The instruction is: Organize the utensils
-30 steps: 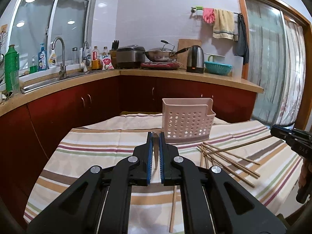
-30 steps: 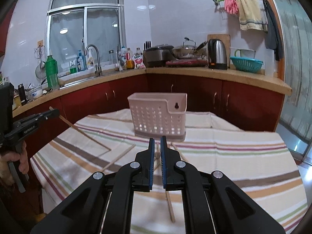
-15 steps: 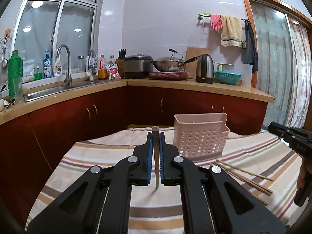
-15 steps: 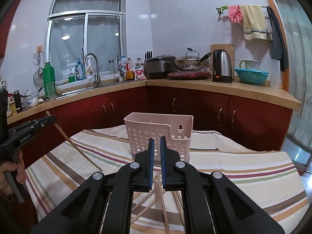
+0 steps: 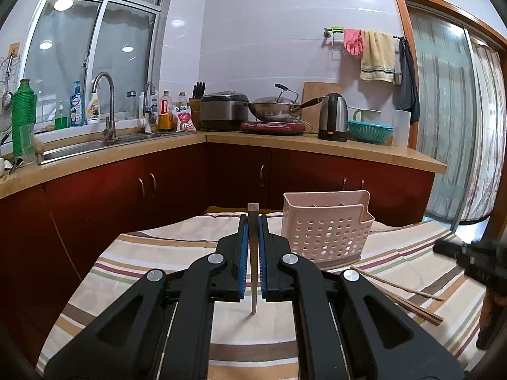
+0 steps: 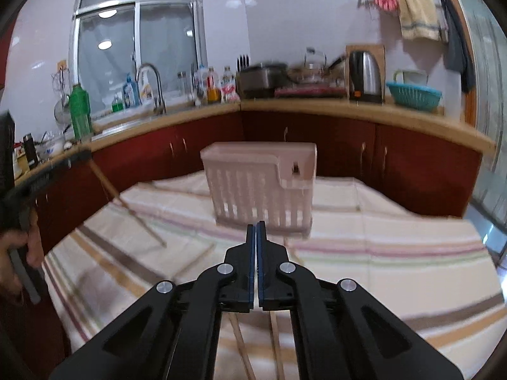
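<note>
My left gripper point(image 5: 253, 221) is shut on a wooden chopstick point(image 5: 253, 253) and holds it upright above the striped tablecloth point(image 5: 152, 259), left of the pink perforated utensil basket point(image 5: 326, 231). In the right wrist view the same gripper point(image 6: 79, 158) holds that chopstick point(image 6: 126, 205) slanting down at the left. My right gripper point(image 6: 256, 226) is shut with nothing visible between its pads, in front of the basket point(image 6: 259, 183). Loose chopsticks point(image 5: 399, 288) lie on the cloth right of the basket, and more chopsticks point(image 6: 240, 345) lie under my right gripper.
A kitchen counter point(image 5: 317, 145) with sink, rice cooker, wok and kettle point(image 5: 332, 120) runs behind the table. Red cabinets point(image 5: 126, 190) stand close behind the table's far edge. The right wrist view is motion-blurred.
My left gripper lifted the chopstick off the cloth and holds it upright. My right gripper rose from the cloth, then dipped nearer the basket, leaving chopsticks lying below it.
</note>
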`<control>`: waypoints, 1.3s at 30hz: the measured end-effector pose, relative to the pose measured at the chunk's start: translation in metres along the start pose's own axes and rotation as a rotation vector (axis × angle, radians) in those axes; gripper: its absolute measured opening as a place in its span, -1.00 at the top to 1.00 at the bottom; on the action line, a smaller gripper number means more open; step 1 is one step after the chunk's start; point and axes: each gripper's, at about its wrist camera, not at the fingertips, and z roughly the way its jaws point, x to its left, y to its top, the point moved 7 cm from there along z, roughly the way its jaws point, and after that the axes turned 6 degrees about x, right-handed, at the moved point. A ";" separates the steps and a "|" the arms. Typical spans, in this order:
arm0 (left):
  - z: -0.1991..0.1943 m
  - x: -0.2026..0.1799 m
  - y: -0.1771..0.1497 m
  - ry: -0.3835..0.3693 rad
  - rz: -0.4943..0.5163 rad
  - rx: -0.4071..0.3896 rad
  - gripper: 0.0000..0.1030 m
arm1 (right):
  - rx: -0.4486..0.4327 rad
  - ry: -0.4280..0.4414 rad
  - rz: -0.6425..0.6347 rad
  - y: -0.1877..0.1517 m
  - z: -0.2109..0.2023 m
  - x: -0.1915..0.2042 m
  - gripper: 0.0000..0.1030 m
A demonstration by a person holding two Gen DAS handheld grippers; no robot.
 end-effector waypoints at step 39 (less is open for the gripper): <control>-0.054 -0.013 -0.027 0.040 0.043 -0.019 0.87 | 0.191 0.013 -0.012 -0.152 -0.026 -0.015 0.87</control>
